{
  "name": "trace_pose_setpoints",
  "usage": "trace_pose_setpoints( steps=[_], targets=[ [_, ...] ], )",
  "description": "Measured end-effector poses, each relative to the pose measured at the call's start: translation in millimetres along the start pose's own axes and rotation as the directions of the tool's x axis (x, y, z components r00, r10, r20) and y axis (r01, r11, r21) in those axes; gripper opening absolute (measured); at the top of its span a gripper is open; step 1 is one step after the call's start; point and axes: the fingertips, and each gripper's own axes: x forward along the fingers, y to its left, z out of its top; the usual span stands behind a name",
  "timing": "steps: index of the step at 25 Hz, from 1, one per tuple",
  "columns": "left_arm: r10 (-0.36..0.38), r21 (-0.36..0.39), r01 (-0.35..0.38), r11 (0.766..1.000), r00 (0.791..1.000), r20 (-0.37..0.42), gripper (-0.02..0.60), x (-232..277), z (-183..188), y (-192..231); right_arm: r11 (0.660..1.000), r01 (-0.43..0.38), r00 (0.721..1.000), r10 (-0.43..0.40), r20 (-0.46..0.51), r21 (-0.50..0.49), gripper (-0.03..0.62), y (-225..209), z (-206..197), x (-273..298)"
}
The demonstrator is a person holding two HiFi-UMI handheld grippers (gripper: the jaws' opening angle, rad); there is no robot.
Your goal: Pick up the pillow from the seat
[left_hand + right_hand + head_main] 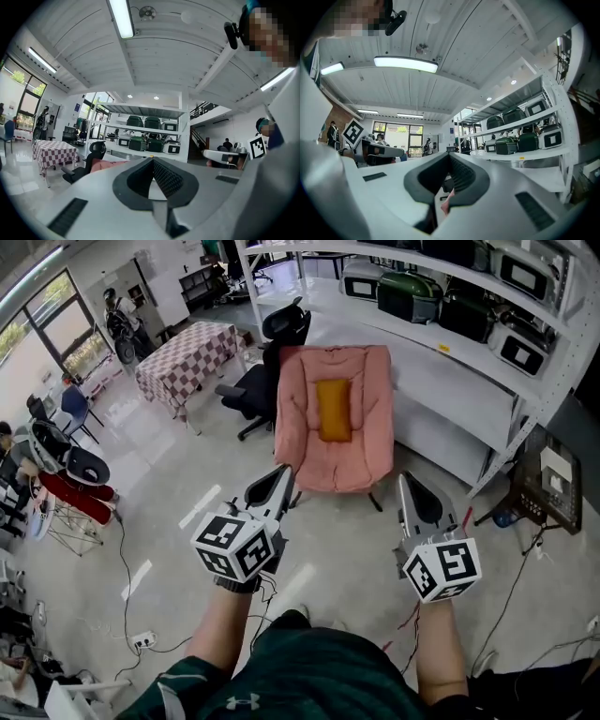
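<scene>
An orange pillow [333,411] lies upright on the middle of a pink padded seat [370,451], seen in the head view straight ahead. Both grippers hover short of the seat's front edge and touch nothing. My left gripper [285,472] points at the seat's front left corner with its jaws shut and empty. My right gripper [404,481] is off the seat's front right corner, with its jaws also closed together and empty. In the left gripper view, my left gripper [152,161] is shut, with a strip of the pink seat [105,165] beyond it. The right gripper [449,157] in its own view has tips that meet.
A black office chair [272,348] and a table with a checkered cloth [183,357] stand behind the seat to the left. White shelving [469,343] with green and white cases runs along the right. A dark crate [548,479] and cables [122,563] lie on the floor.
</scene>
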Motion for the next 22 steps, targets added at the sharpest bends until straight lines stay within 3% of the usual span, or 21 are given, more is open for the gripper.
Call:
trace_pose_setpoints(
  steps=[11,22],
  targets=[
    [-0.01,-0.019,0.01,1.0,1.0,-0.004,0.005,55.9,-6.8,38.6,1.0,0.028,0.999,-0.028,-0.033,-0.002,0.003,-31.9,-20.3,48.9],
    [-0.042,-0.012,0.042,0.999,0.999,-0.021,0.005,151.3,-1.4,151.5,0.998,0.067,0.996,-0.068,-0.059,-0.017,0.003,-50.9,-38.5,191.4]
  ],
)
